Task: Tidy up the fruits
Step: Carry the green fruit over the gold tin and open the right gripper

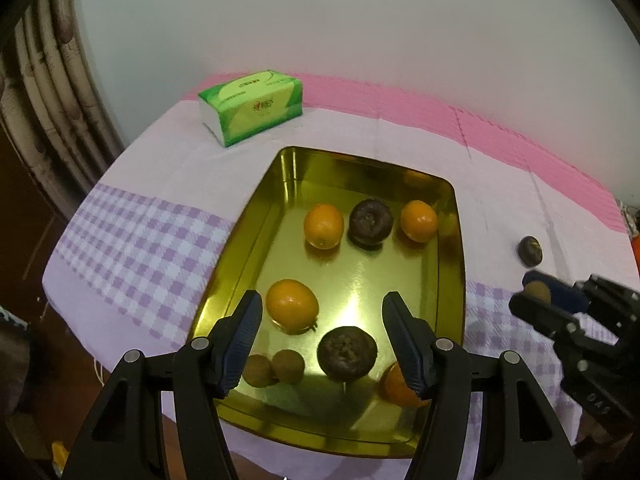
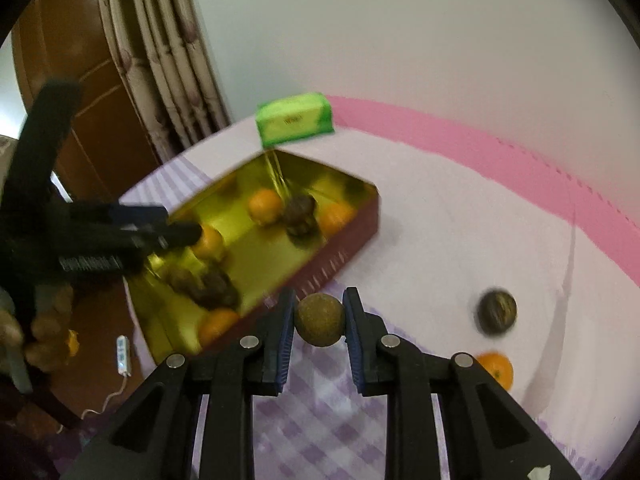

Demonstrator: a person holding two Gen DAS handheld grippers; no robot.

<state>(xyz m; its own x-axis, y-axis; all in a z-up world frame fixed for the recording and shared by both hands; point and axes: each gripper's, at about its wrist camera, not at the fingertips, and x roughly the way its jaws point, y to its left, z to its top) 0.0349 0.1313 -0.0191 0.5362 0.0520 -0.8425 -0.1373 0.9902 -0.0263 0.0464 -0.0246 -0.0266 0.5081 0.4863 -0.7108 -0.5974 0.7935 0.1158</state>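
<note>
While the right tool [image 2: 319, 320] pinches a round brown fruit [image 2: 320, 320] just outside the tray [image 2: 340, 256], it may roll free. Left tool [image 1: 322, 344] hovers spread above the tray, empty.

Fruits lie in the tray [image 1: 256, 216], a tissue pack [image 1: 252, 106] behind it, one fruit [image 1: 531, 251] to its right

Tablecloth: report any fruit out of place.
Two sit loose on the tablecloth outside the gold tray: a dark fruit and an orange. The right tool holds a brown one.
</note>
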